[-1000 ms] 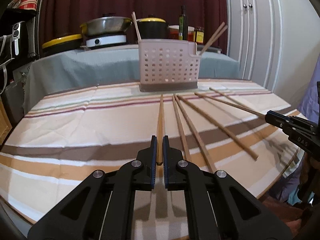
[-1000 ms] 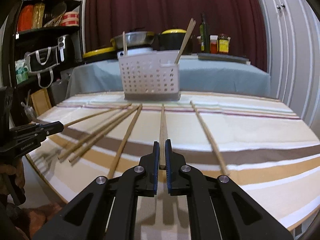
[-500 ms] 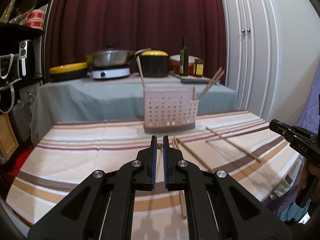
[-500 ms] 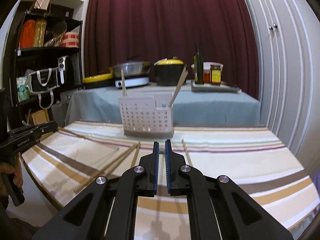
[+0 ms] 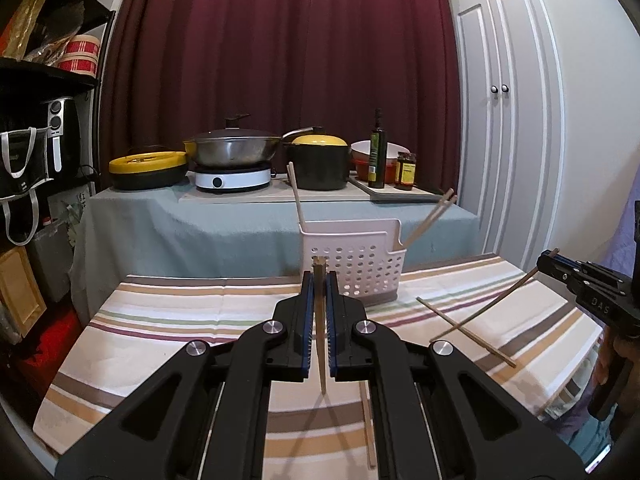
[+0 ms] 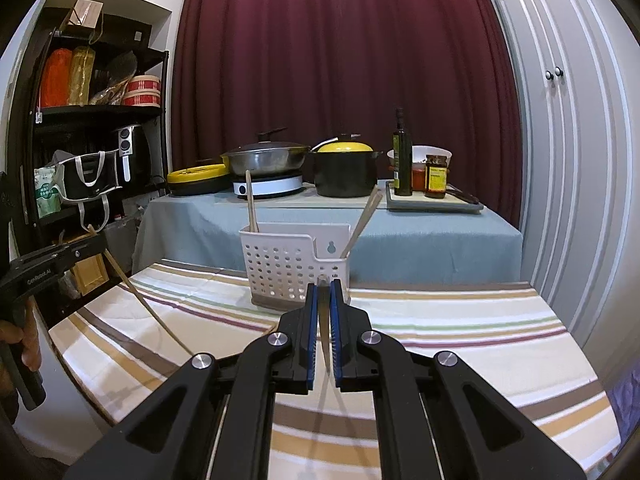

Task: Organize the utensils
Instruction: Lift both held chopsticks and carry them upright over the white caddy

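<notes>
My left gripper (image 5: pixel 319 280) is shut on a wooden chopstick (image 5: pixel 321 360) that hangs steeply down above the striped tablecloth (image 5: pixel 180 320). My right gripper (image 6: pixel 324 292) is shut on another chopstick (image 6: pixel 325 344), also lifted off the cloth. The white perforated basket (image 5: pixel 360 268) (image 6: pixel 288 268) stands upright ahead of both grippers, with chopsticks (image 6: pixel 251 204) leaning inside it. Each gripper shows in the other's view, the right gripper (image 5: pixel 580 284) at the right edge and the left gripper (image 6: pixel 56 264) at the left edge. Loose chopsticks (image 5: pixel 468 334) lie on the cloth.
Behind the basket, a grey-covered counter (image 6: pixel 400 232) carries a wok (image 5: pixel 232 150), a black pot with a yellow lid (image 5: pixel 320 160), bottles and jars (image 6: pixel 402 156). Black shelves (image 6: pixel 100 120) stand at the left, white cupboard doors (image 5: pixel 512 120) at the right. A hand (image 6: pixel 16 336) holds the left gripper's handle.
Both grippers have risen off the table, each carrying its chopstick, which now hangs steeply instead of lying flat. The basket looks farther and lower in both views.
</notes>
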The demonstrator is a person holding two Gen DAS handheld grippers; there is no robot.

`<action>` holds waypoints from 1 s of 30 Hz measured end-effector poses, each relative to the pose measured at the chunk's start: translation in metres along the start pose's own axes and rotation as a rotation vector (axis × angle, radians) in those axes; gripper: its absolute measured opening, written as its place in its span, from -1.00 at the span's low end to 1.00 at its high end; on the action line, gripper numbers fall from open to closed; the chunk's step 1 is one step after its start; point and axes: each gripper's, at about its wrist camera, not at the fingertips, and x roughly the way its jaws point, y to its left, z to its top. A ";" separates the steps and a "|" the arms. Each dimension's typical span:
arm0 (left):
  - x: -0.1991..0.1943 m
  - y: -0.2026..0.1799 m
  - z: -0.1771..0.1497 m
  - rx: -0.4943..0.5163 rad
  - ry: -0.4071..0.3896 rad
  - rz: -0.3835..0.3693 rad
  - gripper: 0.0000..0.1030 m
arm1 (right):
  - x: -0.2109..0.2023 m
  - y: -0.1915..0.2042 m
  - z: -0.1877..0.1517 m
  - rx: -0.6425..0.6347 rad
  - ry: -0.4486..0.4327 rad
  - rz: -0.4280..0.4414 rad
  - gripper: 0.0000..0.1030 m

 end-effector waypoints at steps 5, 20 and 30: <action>0.012 0.003 0.006 -0.005 -0.009 0.005 -0.88 | 0.013 0.000 0.011 -0.008 -0.017 -0.002 -0.87; 0.045 0.015 0.024 -0.034 -0.015 -0.006 -0.88 | 0.048 -0.004 0.036 0.011 -0.048 0.032 -0.87; 0.058 0.016 0.078 -0.047 -0.104 -0.075 -0.88 | 0.055 -0.011 0.081 0.017 -0.139 0.070 -0.87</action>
